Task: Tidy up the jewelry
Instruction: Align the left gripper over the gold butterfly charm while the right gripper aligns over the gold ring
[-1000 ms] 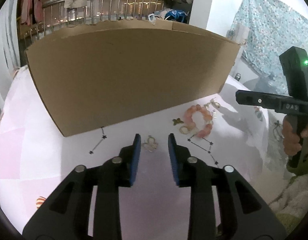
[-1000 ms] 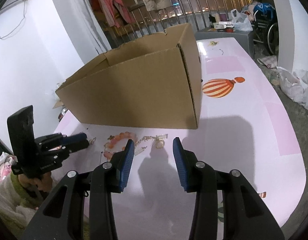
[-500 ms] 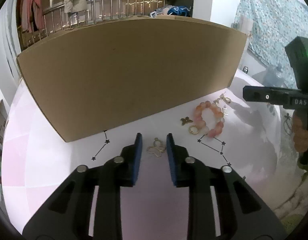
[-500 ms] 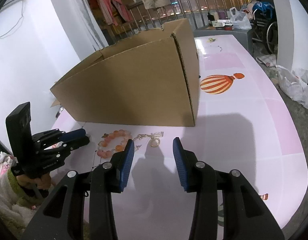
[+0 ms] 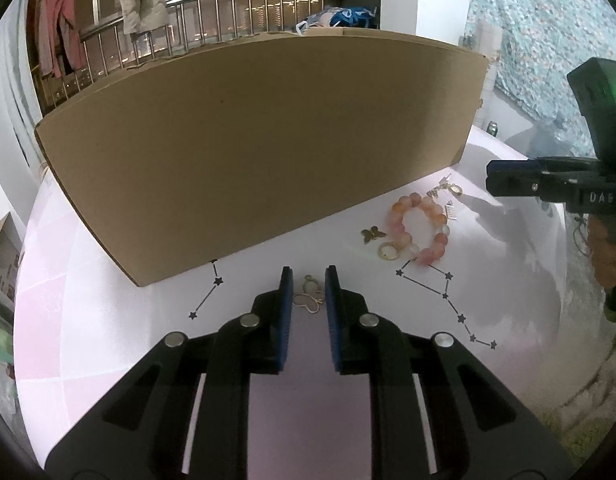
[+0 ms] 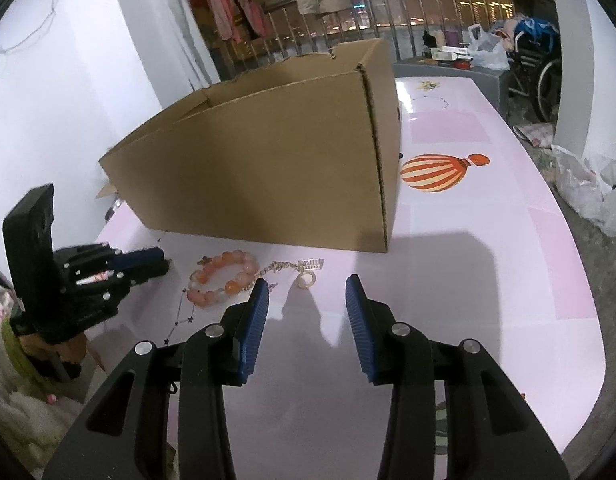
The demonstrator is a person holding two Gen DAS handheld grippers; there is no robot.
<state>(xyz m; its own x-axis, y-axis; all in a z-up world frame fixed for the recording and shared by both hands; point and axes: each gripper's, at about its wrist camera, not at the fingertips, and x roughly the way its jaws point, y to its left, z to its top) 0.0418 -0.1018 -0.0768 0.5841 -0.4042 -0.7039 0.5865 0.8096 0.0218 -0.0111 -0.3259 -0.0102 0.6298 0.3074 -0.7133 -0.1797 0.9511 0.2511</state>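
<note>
While its jaws have narrowed around the pendant (image 5: 308, 300) on the table (image 5: 108, 320), the left gripper (image 5: 308, 284) isn't pinching yet; bracelet (image 5: 420, 228) waits rightward, right gripper (image 6: 307, 292) hangs half-open, empty.

white letters "das" on the right gripper (image 5: 508, 178).

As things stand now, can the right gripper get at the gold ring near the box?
Probably yes. The gold ring lies on bare table just ahead of the open right gripper, and nothing stands between them; the cardboard box sits behind it.
</note>
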